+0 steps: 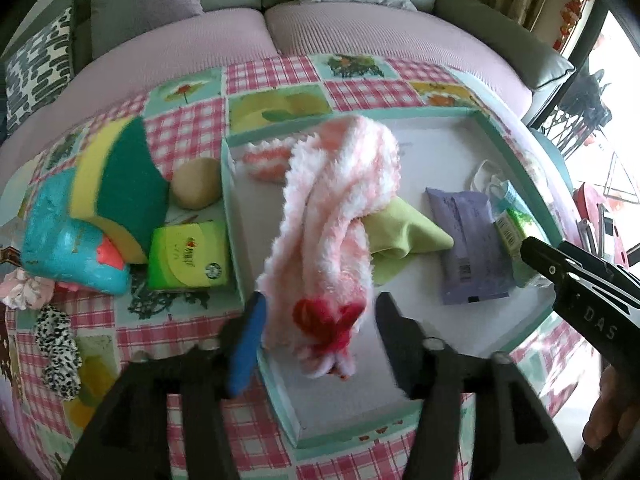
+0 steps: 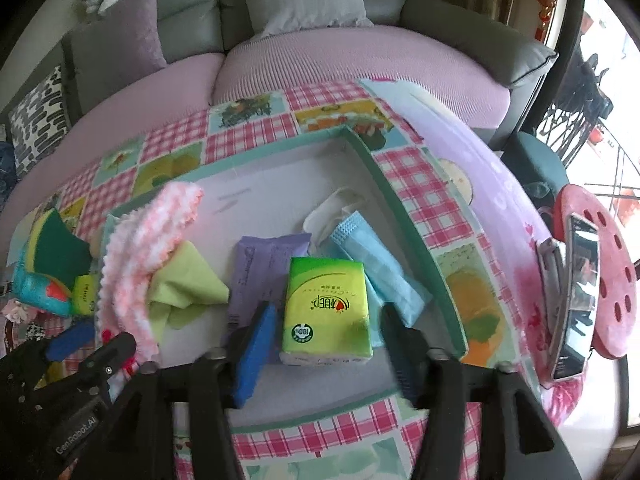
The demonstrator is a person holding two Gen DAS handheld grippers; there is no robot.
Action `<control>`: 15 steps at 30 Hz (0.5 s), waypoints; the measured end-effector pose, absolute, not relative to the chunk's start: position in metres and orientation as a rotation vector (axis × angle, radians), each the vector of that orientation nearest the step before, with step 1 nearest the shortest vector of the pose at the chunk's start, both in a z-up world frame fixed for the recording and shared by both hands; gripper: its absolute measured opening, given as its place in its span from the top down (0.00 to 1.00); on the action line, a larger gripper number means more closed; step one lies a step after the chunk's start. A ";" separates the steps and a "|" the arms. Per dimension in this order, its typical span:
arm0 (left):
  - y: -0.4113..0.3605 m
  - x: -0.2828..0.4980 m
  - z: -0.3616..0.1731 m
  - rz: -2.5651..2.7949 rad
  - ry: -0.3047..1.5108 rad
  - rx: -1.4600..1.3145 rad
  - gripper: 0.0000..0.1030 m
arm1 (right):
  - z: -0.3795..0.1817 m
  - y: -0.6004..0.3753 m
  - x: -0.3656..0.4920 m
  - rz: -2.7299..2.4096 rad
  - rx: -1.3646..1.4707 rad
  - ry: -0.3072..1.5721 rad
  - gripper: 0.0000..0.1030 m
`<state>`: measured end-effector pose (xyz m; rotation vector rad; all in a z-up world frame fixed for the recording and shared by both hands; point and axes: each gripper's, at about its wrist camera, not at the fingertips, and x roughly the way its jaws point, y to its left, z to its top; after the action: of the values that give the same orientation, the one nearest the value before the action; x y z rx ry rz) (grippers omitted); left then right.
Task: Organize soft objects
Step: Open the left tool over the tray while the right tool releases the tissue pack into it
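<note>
Across the worktop (image 1: 264,76), under its pink-checked patchwork cloth, a shallow teal-rimmed tray (image 1: 436,111) takes up the middle and right, evidently the place where the soft things are being gathered, and the sofa (image 1: 360,32) runs along the far edge. Inside the tray, toward its left wall, a fluffy pink-and-white sock (image 1: 332,216) trails from the far side down to the near rim, its red bow end lying between the jaws of the left gripper (image 1: 320,336); those jaws stand spread with gaps on both sides, so I judge the sock is let go rather than pinched, draped over a light green cloth (image 1: 404,232). A second striped sock (image 1: 266,158) sits bunched in the tray's far left corner. Toward the tray's right wall lie a purple wipes pack (image 2: 264,264), a blue face mask (image 2: 376,268) and a green tissue pack (image 2: 326,308), which rests between the spread jaws of the right gripper (image 2: 328,340); neither pad appears to press on it, so it looks placed. Left of the tray, outside it, a yellow-and-green sponge (image 1: 120,184), a turquoise soft toy (image 1: 68,240), a beige ball (image 1: 196,184), another green tissue pack (image 1: 188,256) and, near the front left edge, a leopard-print scrunchie (image 1: 56,344) seem left to sort. The long sock crosses much of the tray's left half, crowding the room for them, and the tray's left wall stands between them and the inside.
</note>
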<state>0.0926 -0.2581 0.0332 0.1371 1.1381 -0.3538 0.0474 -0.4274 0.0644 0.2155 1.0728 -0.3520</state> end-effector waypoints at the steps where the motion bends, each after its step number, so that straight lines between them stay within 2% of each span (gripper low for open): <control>1: -0.257 0.092 0.037 -0.352 1.128 0.138 0.41 | 0.070 -0.426 0.045 -0.350 0.211 1.058 0.27; 3: -0.253 0.090 0.045 -0.338 1.106 0.136 0.34 | 0.079 -0.424 0.042 -0.347 0.205 1.036 0.24; 6: -0.243 0.089 0.052 -0.311 1.085 0.117 0.28 | 0.089 -0.420 0.039 -0.334 0.197 1.013 0.15; 8: -0.237 0.088 0.054 -0.298 1.082 0.093 0.19 | 0.091 -0.417 0.037 -0.328 0.188 1.015 0.08; 10: -0.227 0.089 0.055 -0.266 1.072 0.067 0.15 | 0.092 -0.415 0.037 -0.328 0.178 1.023 0.01; 15: -0.199 0.091 0.056 -0.183 1.053 0.020 0.10 | 0.089 -0.413 0.037 -0.326 0.174 1.043 0.00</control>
<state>0.0908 -0.1985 0.0565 0.0197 1.0533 -0.1832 0.0373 -0.4134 0.0891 0.1742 1.0429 -0.3263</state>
